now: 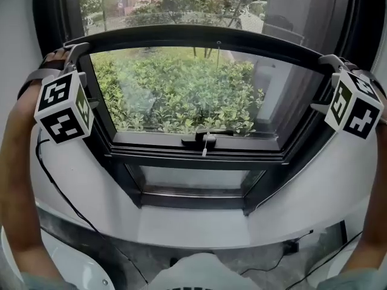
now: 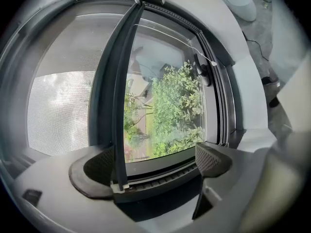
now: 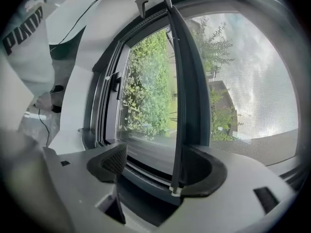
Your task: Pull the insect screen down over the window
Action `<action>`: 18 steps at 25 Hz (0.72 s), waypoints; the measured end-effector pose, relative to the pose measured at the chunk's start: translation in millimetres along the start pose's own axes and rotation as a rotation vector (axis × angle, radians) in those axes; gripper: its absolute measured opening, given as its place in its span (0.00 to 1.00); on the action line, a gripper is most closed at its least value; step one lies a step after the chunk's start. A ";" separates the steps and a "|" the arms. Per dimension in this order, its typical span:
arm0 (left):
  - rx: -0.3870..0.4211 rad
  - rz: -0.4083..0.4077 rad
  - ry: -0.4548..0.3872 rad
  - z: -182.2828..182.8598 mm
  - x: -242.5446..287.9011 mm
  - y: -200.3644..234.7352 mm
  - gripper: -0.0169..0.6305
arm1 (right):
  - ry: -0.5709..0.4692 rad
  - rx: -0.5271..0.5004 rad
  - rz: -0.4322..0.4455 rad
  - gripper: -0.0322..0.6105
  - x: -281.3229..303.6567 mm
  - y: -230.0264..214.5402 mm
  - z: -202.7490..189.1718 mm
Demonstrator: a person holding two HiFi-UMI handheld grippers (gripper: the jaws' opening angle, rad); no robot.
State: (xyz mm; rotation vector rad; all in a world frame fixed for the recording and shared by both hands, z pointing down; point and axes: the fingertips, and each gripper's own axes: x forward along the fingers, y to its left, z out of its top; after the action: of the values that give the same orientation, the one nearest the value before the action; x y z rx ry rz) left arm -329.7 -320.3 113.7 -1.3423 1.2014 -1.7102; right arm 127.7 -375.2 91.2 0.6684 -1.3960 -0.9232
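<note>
Screen bar (image 1: 199, 36) inside spread fingers (image 2: 211, 159) of left gripper (image 2: 155, 161), right gripper (image 3: 158, 165); neither clamped

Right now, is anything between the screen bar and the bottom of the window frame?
Nothing visible does. Below the screen bar the opening is clear down to the bottom frame; only the window handle sits low at the centre.

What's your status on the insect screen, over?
Left gripper, right gripper open, screen bar against one jaw each. Bar partway down. Nothing blocking below.
</note>
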 end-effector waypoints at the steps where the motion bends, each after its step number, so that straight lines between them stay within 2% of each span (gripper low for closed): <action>1: -0.001 -0.008 -0.005 0.7 2.5 -7.3 0.84 | 0.001 -0.004 0.011 0.61 3.7 6.5 0.1; 18: 0.027 -0.100 -0.031 7.5 30.2 -98.7 0.84 | 0.020 -0.039 0.134 0.61 47.6 90.6 3.9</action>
State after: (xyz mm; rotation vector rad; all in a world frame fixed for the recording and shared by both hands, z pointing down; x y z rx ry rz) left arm -326.0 -312.4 216.8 -1.4292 1.1069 -1.7614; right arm 134.1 -369.2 193.3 0.5460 -1.3845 -0.8336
